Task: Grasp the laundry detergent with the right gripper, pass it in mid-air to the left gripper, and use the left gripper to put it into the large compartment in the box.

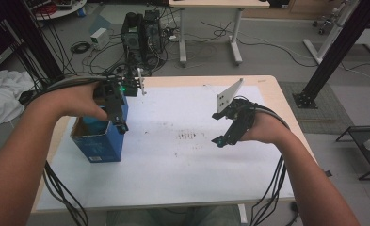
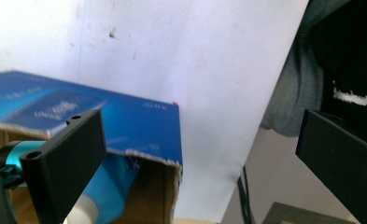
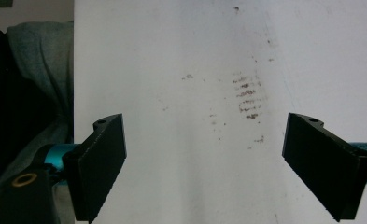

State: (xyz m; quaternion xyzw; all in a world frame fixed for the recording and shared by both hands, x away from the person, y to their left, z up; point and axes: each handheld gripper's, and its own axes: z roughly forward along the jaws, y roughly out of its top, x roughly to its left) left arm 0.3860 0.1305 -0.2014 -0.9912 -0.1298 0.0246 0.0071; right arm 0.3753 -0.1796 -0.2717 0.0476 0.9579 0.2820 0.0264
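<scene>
High view puts the blue box (image 1: 99,141) at the left side of the table, standing upright on the white sheet (image 1: 182,174) with its torn top open and a blue-and-white thing (image 1: 92,123) lying inside, which the left gripper view (image 2: 104,196) shows as a rounded blue body with a white end. Just above the box's far right corner hangs the left gripper (image 1: 121,126), pointing down; its jaws stand wide apart with nothing between them. Well apart to the right, the right gripper (image 1: 219,141) hangs above the sheet near a patch of brown smudges (image 1: 188,136), its jaws likewise spread and empty. Cables (image 1: 60,193) trail off the near edge of the table.
</scene>
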